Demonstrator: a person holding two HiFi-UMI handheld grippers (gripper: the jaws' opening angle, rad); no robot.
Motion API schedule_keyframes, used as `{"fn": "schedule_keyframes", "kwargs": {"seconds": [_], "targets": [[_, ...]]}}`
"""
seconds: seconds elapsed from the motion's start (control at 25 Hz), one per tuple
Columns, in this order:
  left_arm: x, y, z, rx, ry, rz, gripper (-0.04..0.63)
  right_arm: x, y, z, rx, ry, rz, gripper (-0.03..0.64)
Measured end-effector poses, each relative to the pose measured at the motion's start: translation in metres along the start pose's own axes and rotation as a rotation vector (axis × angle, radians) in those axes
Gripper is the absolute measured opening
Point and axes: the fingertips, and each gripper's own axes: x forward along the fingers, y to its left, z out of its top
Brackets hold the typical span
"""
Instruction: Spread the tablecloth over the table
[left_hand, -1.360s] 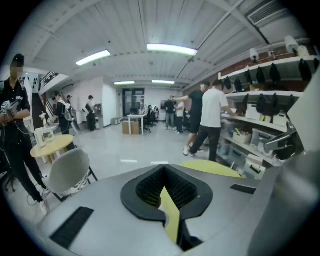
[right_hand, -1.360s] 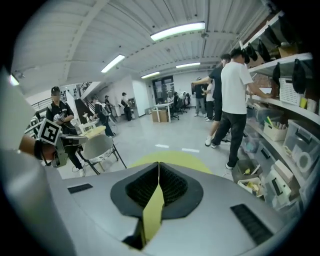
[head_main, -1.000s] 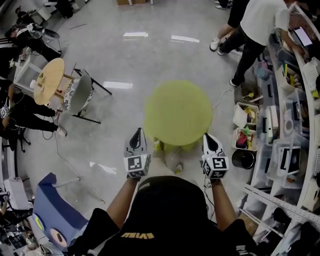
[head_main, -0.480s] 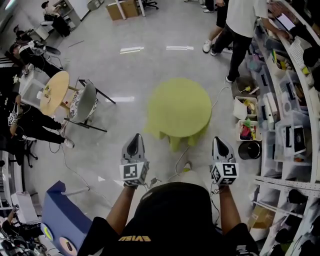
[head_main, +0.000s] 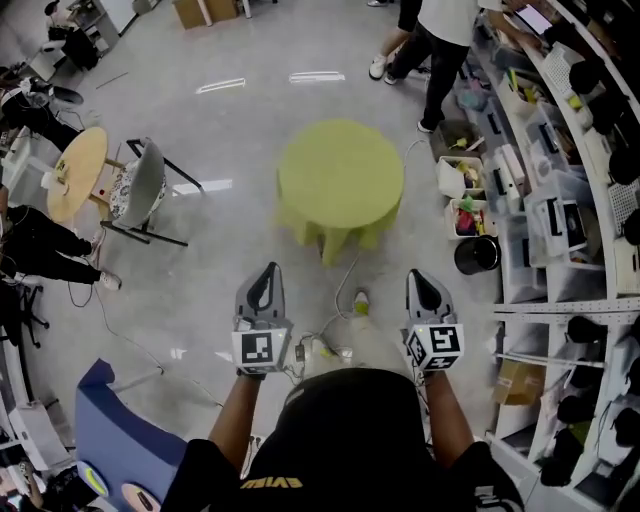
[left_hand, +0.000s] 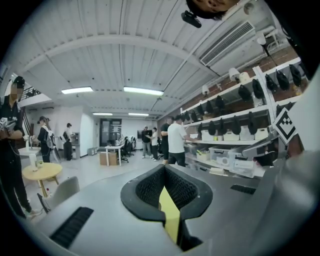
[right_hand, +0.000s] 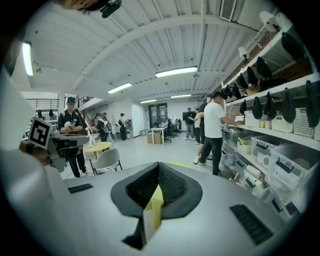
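Observation:
A yellow-green tablecloth (head_main: 342, 180) covers a round table in the head view, its edge hanging in folds at the near side. My left gripper (head_main: 265, 278) and right gripper (head_main: 421, 282) are held side by side well short of the table, over bare floor, pointing toward it. Both are shut with nothing in them. In the left gripper view the gripper (left_hand: 167, 192) shows only a narrow slit between its jaws, with the distant tablecloth (left_hand: 170, 212) showing through. The right gripper (right_hand: 155, 192) looks the same, with the tablecloth (right_hand: 155, 202) seen beyond it.
Cables and a power strip (head_main: 328, 350) lie on the floor just ahead of my feet. A grey chair (head_main: 140, 188) and small wooden table (head_main: 75, 170) stand at left. Shelves with bins (head_main: 560, 200) and a black bucket (head_main: 475, 255) line the right. A person (head_main: 440, 40) stands beyond the table.
Both grippers have drawn back from the covered table, which now lies farther off in the head view. The floor cables have come into sight between the grippers. Both stay shut.

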Motion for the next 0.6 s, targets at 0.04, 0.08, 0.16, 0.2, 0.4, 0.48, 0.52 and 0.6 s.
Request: {"fn": "schedule_keyframes", "kwargs": {"seconds": [0.04,0.08,0.16,0.2,0.4,0.48,0.52,0.6], "targets": [[-0.008,-0.002,-0.004,-0.004,0.005,-0.007,0.018,-0.009,0.005,-0.001,0.0,-0.003,-0.004,0.0],[-0.015,-0.005,-0.007,0.0,0.007,-0.013,0.018,-0.018,0.008,-0.003,0.001,-0.007,-0.009,0.0],[-0.028,-0.011,-0.009,0.024,-0.009,-0.023,0.018,-0.035,0.012,-0.008,0.0,-0.012,-0.02,0.0],[-0.035,-0.014,-0.007,0.036,-0.021,-0.024,0.018,-0.043,0.012,-0.01,-0.001,-0.013,-0.024,0.0],[-0.056,-0.019,0.006,0.074,-0.053,-0.014,0.018,-0.071,0.007,-0.011,0.0,-0.037,-0.049,0.0],[-0.059,-0.022,0.008,0.09,-0.052,-0.006,0.018,-0.077,0.005,-0.012,-0.002,-0.048,-0.05,0.0],[-0.06,-0.022,0.009,0.095,-0.059,0.002,0.018,-0.079,0.005,-0.013,0.0,-0.052,-0.049,0.0],[-0.065,-0.025,0.009,0.069,-0.07,0.036,0.018,-0.086,0.005,-0.019,0.007,-0.042,-0.039,0.0]]}}
